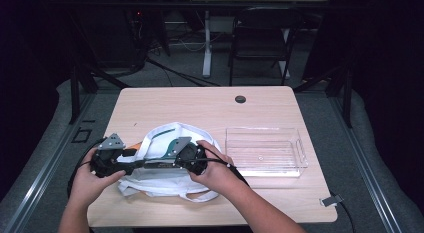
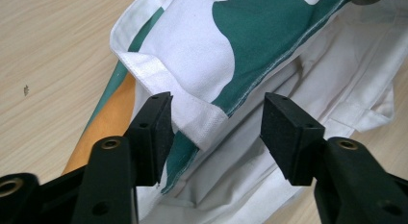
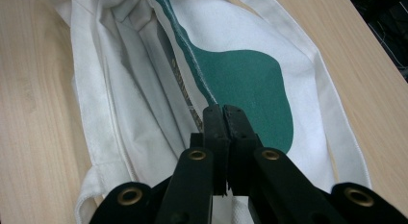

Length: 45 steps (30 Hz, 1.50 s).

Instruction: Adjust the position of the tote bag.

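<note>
I am working on the cloth bag, which lies flat on the tabletop near the front edge, a little to the left of the middle. It is white with green and orange patches, and its mouth is where both my tools meet. My right gripper has its fingers squeezed tight together, and they seem to be pinching the green-stitched rim of the bag right at their tips, at about 12 o'clock in the right gripper view. My left gripper has its fingers spread apart. The folded white rim of the bag sits between them, but the fingers are not pressing on it, so that side is let go. In the high view the left gripper is at about 9 o'clock from the bag's middle and the right gripper is at about 2 o'clock. A clear plastic box stands empty on the tabletop, at 3 o'clock from the bag and just beside it. I think the step in hand is opening the bag's mouth: one side is held, the other is not yet caught. Next I need to slide the left fingers over the near rim, close them on one layer of cloth, and pull the two sides apart gently.
</note>
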Tool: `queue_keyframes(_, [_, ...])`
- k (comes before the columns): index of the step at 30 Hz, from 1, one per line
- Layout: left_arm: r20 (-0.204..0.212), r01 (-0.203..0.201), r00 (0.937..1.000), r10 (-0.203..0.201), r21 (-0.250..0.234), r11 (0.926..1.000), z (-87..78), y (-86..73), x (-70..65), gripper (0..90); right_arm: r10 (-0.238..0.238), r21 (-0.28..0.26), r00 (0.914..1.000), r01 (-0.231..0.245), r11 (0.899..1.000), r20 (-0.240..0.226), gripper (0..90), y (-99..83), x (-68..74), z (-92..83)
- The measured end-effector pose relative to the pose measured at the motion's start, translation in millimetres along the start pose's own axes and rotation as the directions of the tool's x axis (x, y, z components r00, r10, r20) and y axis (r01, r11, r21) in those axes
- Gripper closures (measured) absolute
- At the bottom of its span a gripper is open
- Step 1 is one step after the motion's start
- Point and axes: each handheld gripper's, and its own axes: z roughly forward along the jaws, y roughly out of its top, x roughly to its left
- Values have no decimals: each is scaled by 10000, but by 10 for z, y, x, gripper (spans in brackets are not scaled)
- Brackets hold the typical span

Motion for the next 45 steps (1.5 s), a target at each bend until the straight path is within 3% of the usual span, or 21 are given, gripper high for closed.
queue_keyframes(9, [-375, -451, 9982, 459, 217, 9987, 93, -21, -3, 394, 96, -145, 9999, -95, 9998, 63, 894, 18, -13, 0])
queue_keyframes(14, [-387, -710, 9966, 728, 480, 9963, 141, -18, -25, 396, 84, -144, 9999, -83, 9999, 64, 894, 24, -17, -11])
queue_keyframes(21, [-606, -1153, 9910, 1195, 687, 9910, 203, -13, -55, 405, 116, -165, 9999, -116, 9998, 49, 894, 28, -18, -12])
queue_keyframes(29, [-779, -1329, 9868, 1419, 1097, 9850, 274, -27, -67, 497, 74, -121, 9999, -73, 9999, 108, 894, 38, -21, -33])
queue_keyframes(37, [-941, -1288, 9858, 1394, 1104, 9855, 285, -38, -73, 583, 171, -189, 9998, -169, 9997, 75, 894, 38, -16, -23])
queue_keyframes(45, [-1309, -1494, 9780, 1623, 1030, 9834, 271, -38, -101, 679, 210, -224, 9998, -208, 9995, 60, 894, 39, -17, -24])
